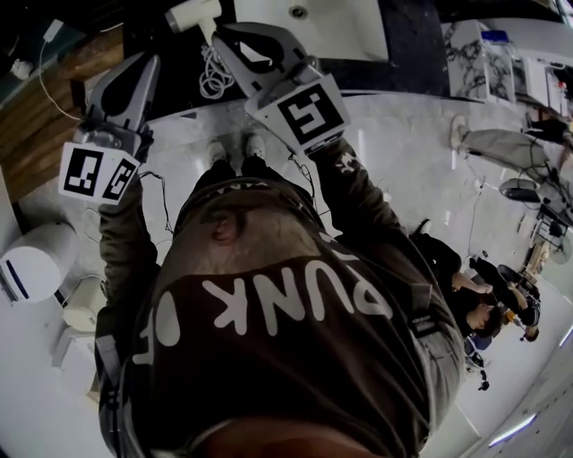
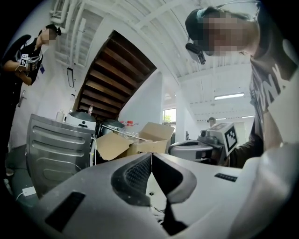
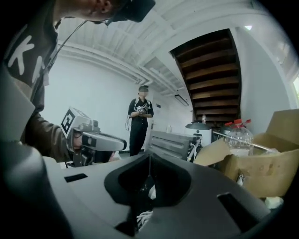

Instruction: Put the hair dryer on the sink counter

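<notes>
Had the right gripper (image 1: 218,36) clamped on the hair dryer (image 1: 191,15) up top by the sink (image 1: 349,31), likely for setting it down; left gripper (image 1: 150,59) shut, empty, parked aside.

a dark worktop (image 1: 416,54) has a white sink basin (image 1: 313,22) set into it. a white hair dryer (image 1: 190,15) and its coiled cord (image 1: 215,79) show over its left part.

Head view dimmish; gripper views bright w/ fisheye warp, black corners; strip light (image 2: 229,96) glares; left gripper (image 2: 150,156) soft.
</notes>
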A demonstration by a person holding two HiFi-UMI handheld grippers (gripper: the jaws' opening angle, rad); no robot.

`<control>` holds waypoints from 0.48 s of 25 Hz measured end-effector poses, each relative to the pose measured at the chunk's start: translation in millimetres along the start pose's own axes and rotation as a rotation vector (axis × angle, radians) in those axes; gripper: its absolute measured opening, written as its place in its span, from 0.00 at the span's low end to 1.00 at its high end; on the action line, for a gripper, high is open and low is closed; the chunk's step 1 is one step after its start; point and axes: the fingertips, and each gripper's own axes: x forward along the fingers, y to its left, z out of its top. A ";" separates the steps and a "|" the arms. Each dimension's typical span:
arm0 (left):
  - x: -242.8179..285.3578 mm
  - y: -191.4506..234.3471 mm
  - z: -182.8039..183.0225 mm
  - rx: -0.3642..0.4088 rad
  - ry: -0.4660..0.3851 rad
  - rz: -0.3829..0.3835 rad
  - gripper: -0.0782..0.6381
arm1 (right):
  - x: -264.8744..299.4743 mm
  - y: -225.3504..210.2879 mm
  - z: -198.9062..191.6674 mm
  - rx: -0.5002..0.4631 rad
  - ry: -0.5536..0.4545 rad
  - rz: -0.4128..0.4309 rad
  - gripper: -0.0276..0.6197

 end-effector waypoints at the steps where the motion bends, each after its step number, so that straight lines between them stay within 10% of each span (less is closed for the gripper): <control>1: 1.9 -6.1 0.6 0.002 0.000 0.000 0.12 | -6.0 1.0 0.7 -0.010 -0.005 0.009 0.07; 12: 21.8 -38.8 7.9 0.033 0.009 -0.007 0.12 | -41.9 -1.7 1.4 -0.026 -0.045 0.061 0.05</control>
